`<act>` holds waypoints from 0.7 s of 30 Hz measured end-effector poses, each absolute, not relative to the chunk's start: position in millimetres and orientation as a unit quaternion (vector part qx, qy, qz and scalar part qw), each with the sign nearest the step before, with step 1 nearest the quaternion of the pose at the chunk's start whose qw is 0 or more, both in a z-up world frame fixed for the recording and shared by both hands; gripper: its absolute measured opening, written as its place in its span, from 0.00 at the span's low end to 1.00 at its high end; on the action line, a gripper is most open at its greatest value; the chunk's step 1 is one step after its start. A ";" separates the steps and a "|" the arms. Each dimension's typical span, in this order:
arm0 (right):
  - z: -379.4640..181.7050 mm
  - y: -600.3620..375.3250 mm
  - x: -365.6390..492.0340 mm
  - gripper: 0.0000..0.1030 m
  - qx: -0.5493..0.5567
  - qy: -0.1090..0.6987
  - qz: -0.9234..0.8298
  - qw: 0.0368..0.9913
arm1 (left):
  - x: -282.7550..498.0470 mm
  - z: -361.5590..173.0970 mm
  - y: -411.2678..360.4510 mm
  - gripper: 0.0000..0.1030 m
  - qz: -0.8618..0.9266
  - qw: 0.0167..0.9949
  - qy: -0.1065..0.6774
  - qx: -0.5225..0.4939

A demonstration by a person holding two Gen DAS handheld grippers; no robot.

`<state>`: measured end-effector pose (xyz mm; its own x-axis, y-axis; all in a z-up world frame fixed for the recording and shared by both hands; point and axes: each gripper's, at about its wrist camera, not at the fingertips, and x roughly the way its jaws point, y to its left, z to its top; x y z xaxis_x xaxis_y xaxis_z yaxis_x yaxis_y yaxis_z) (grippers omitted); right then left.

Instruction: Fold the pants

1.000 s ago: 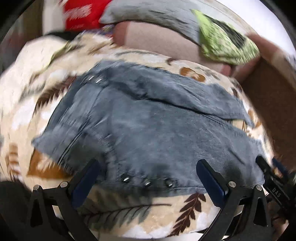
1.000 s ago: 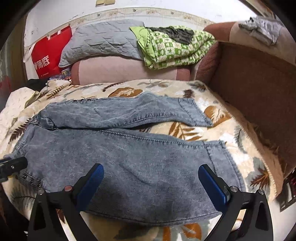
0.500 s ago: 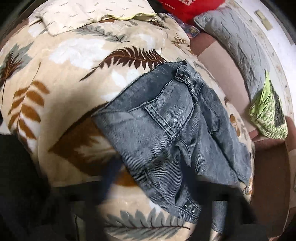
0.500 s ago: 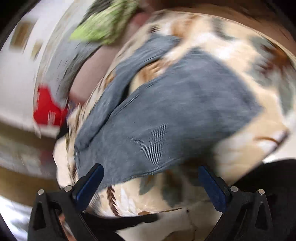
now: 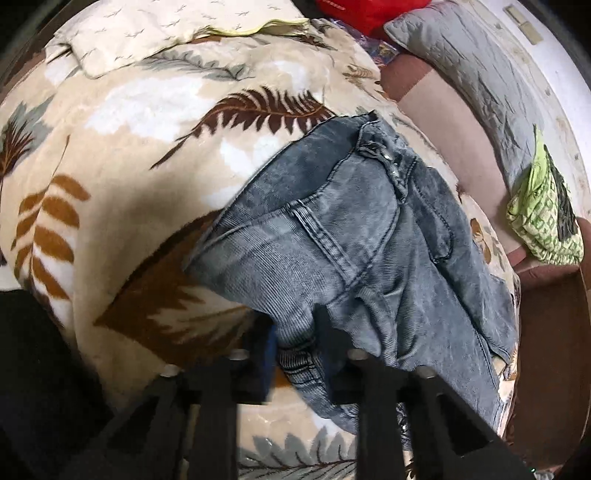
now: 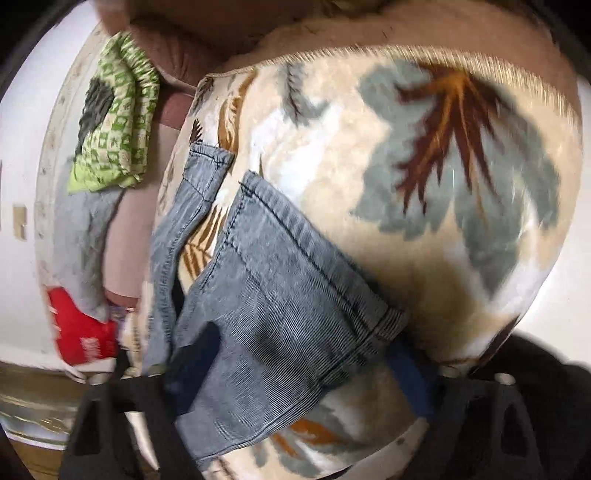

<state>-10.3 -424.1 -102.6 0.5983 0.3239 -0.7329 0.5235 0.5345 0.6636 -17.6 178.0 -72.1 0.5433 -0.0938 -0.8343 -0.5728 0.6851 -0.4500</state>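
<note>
Left wrist view: a cream pillowcase [image 5: 162, 33] lies at the upper left of the frame on a leaf-print fleece blanket [image 5: 122, 155] that fills the left half. A red bag [image 5: 365, 11] shows at the top edge, a grey quilted pillow [image 5: 476, 74] at the upper right, and a green patterned cloth [image 5: 543, 221] at the right edge, on a brown sofa [image 5: 546, 350]. The grey-blue denim pants [image 5: 354, 251] lie waist-first across the centre and right of the frame, their studded waistband toward the top. At the bottom centre the left gripper [image 5: 299, 354] has its fingers drawn close together, pinching a bunched fold of the waist fabric.

Right wrist view, blurred by motion: the red bag [image 6: 79, 332] sits at the lower left, the green patterned cloth [image 6: 114, 118] at the upper left. The two pant legs [image 6: 273, 295] run from the centre to the lower left, hems toward the upper centre, over the blanket [image 6: 443, 184] filling the right. The right gripper [image 6: 295, 362], bottom of frame, stands wide apart, one finger on each side of the nearer leg, which lies over the left finger; no clamping shows.
</note>
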 end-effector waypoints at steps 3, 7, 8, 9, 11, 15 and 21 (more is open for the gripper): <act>-95.0 -430.6 -0.1 0.10 0.445 0.453 -0.066 0.769 | -15.8 -62.0 182.8 0.15 0.154 0.804 0.445 -0.362; -50.8 -418.6 24.2 0.10 0.351 0.437 -0.061 0.826 | -24.8 -19.6 188.0 0.15 0.170 0.840 0.390 -0.337; -40.1 -415.5 25.9 0.10 0.337 0.426 -0.056 0.838 | -29.3 -8.2 187.8 0.15 0.174 0.848 0.375 -0.331; -27.9 -411.0 29.2 0.10 0.319 0.413 -0.052 0.852 | -35.1 0.9 186.3 0.15 0.178 0.855 0.362 -0.325; -10.0 -401.6 32.8 0.11 0.273 0.395 -0.049 0.876 | -46.0 4.5 181.2 0.15 0.187 0.862 0.355 -0.312; -49.6 -407.2 38.4 0.42 0.234 0.455 -0.076 0.856 | -44.8 -51.2 177.8 0.20 0.197 0.823 0.439 -0.302; -57.0 -437.9 18.2 0.77 0.235 0.486 -0.129 0.832 | -49.7 -44.9 190.1 0.52 0.222 0.823 0.434 -0.292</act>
<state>18.2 -437.9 -57.0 0.4951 0.0139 -0.8687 0.4433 0.8559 0.2663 -49.7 190.1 -44.9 0.5238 0.1126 -0.8444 -0.6194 0.7308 -0.2868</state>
